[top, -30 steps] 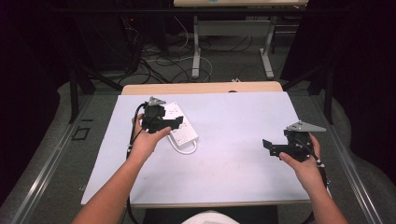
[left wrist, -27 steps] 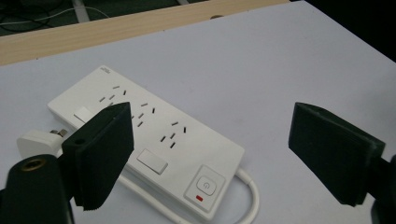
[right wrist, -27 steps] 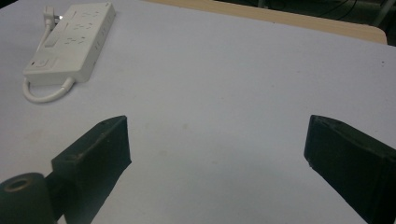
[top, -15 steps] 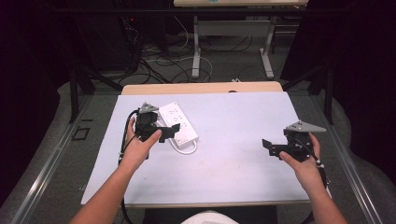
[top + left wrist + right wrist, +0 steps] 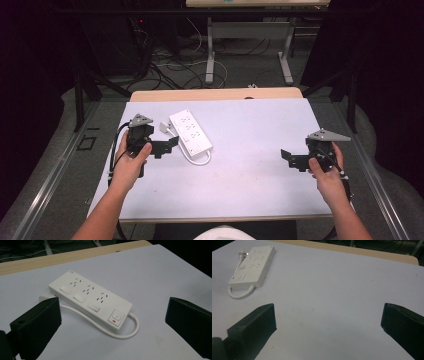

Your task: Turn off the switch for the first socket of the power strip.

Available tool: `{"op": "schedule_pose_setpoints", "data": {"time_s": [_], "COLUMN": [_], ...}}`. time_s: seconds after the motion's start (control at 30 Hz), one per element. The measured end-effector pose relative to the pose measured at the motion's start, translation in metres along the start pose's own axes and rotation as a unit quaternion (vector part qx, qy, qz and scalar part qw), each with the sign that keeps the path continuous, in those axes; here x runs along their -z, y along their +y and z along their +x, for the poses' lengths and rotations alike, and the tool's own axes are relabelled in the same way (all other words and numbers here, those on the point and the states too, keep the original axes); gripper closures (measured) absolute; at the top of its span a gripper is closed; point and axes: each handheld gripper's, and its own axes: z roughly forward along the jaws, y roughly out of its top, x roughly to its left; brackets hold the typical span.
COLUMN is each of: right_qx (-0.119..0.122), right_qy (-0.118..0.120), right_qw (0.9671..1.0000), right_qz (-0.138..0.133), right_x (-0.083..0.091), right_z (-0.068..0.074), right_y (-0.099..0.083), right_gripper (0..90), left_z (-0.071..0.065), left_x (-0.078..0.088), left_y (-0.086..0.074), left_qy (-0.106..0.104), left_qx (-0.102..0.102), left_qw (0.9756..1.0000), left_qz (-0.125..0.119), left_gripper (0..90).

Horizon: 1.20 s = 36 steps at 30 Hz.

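Left gripper (image 5: 170,145): your jaws are spread, just opened, nothing between them, just beside the white power strip (image 5: 190,131).
Right gripper (image 5: 287,157): your jaws are spread, empty, well apart from the strip.
Power strip: flat on the white table (image 5: 250,175), cord (image 5: 110,331) looped beside it.

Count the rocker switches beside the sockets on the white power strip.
3, in a row along one long side of the power strip: far end, middle, near end. The square power button is separate.

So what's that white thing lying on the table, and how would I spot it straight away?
Start at the pale table top and look to its far left part, just beyond the left gripper. There lies a white power strip, flat, with three sets of sockets, a switch beside each and a main button with a red mark at one end. Its short white cord loops around that end.
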Motion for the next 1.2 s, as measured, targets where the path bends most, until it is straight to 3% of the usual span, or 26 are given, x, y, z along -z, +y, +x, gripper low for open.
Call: {"op": "schedule_pose_setpoints", "data": {"time_s": [0.37, 0.63, 0.77, 0.9, 1.2], "right_qx": [-0.003, -0.004, -0.001, -0.005, -0.004], "right_qy": [-0.007, -0.003, -0.005, -0.004, -0.005], "right_qw": [1.0, 1.0, 1.0, 1.0, 1.0], "right_qz": [0.0, 0.001, -0.002, -0.003, -0.001], "right_x": [0.002, 0.003, 0.003, 0.002, 0.0], "right_z": [-0.002, -0.002, -0.003, -0.003, -0.004], "right_y": [0.001, 0.002, 0.002, 0.001, 0.0], "right_gripper": [0.0, 0.0, 0.0, 0.0, 0.0], "left_z": [0.014, 0.027, 0.036, 0.043, 0.059], "left_x": [0.028, 0.047, 0.055, 0.058, 0.055], "left_y": [-0.012, -0.021, -0.027, -0.034, -0.055], "left_qy": [0.007, 0.035, 0.042, 0.056, 0.065], "left_qx": [0.042, 0.043, 0.055, 0.06, 0.079], "left_qw": [0.9986, 0.9975, 0.9962, 0.9954, 0.9936], "left_qz": [-0.033, -0.044, -0.052, -0.051, -0.047], "left_gripper": [0.2, 0.4, 0.4, 0.5, 0.7]}}
